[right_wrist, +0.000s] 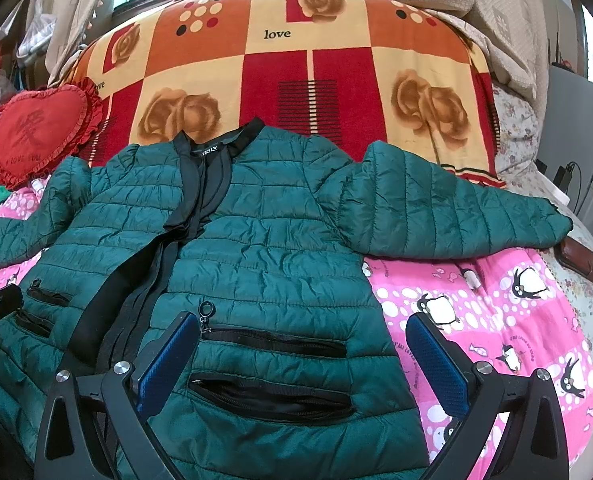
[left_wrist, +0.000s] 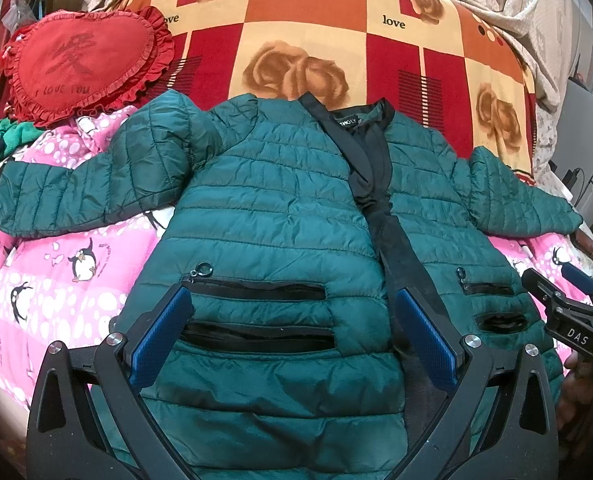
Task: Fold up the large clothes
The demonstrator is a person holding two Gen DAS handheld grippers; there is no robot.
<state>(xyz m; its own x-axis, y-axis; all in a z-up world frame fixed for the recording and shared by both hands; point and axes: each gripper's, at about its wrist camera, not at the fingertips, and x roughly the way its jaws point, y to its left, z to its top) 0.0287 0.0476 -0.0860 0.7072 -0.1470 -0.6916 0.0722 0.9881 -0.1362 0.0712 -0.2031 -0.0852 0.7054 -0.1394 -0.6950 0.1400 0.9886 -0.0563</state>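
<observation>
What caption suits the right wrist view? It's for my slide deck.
Open right gripper poised over a green quilted jacket spread flat on a pink penguin blanket.

Bed with pink penguin blanket (right_wrist: 496,320), green quilted jacket (right_wrist: 276,248) flat on it, red heart pillow (left_wrist: 76,64) beside.

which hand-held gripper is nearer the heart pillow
Left. The left hand-held gripper is over the jacket's left half, the side where the heart pillow lies. The right hand-held gripper is over the jacket's right edge, farther from it.
</observation>
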